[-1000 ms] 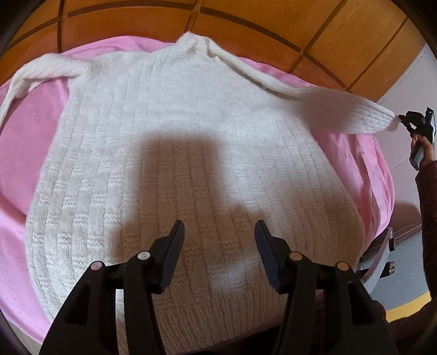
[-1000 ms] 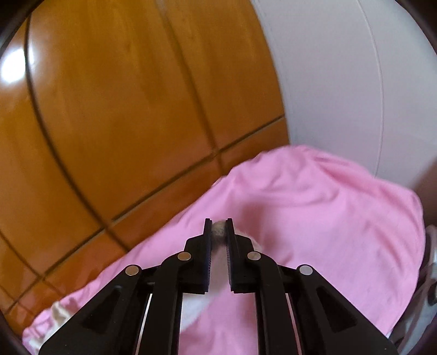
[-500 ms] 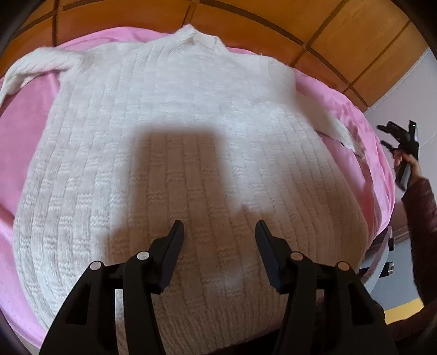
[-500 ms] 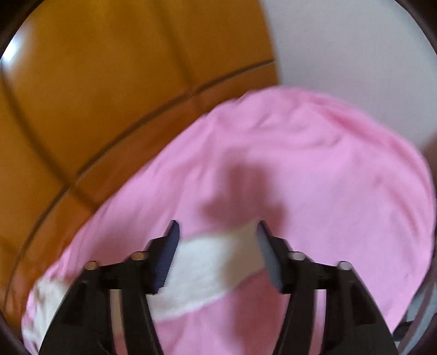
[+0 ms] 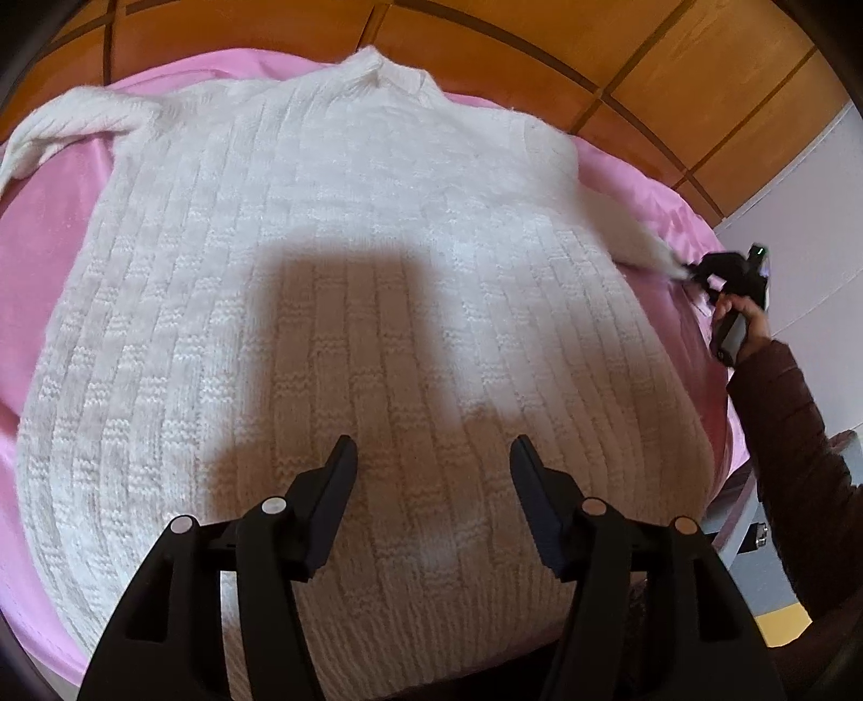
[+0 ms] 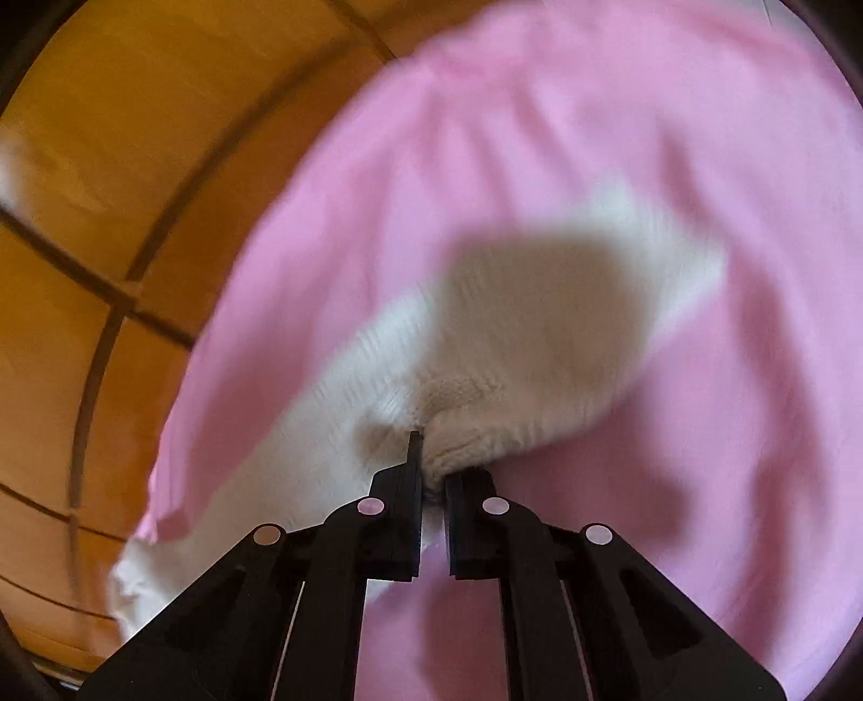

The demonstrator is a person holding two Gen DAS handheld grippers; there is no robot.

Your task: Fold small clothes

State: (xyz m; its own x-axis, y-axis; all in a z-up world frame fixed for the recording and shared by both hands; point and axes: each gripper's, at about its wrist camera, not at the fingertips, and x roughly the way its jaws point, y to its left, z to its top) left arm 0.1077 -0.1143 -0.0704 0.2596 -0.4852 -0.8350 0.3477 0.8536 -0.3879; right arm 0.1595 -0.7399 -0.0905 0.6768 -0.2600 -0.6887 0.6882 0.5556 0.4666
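A white knitted sweater (image 5: 350, 280) lies flat, collar away from me, on a pink sheet (image 5: 48, 237). My left gripper (image 5: 431, 474) is open and empty, hovering above the sweater's hem. My right gripper (image 6: 431, 464) is shut on the sweater's right sleeve (image 6: 512, 350), pinching a fold of the knit. In the left wrist view the right gripper (image 5: 696, 275) holds the sleeve's end (image 5: 636, 237) at the sheet's right side. The left sleeve (image 5: 70, 124) lies spread out to the far left.
An orange wooden panelled wall (image 5: 539, 48) stands behind the pink sheet. A pale wall (image 5: 798, 215) is at the right. A grey frame part (image 5: 750, 528) shows under the sheet's right edge.
The right gripper let go of the sleeve's cuff, opened, then shut again on the sleeve further in. The sleeve now lies closer to the sweater's body. The left gripper stayed open.
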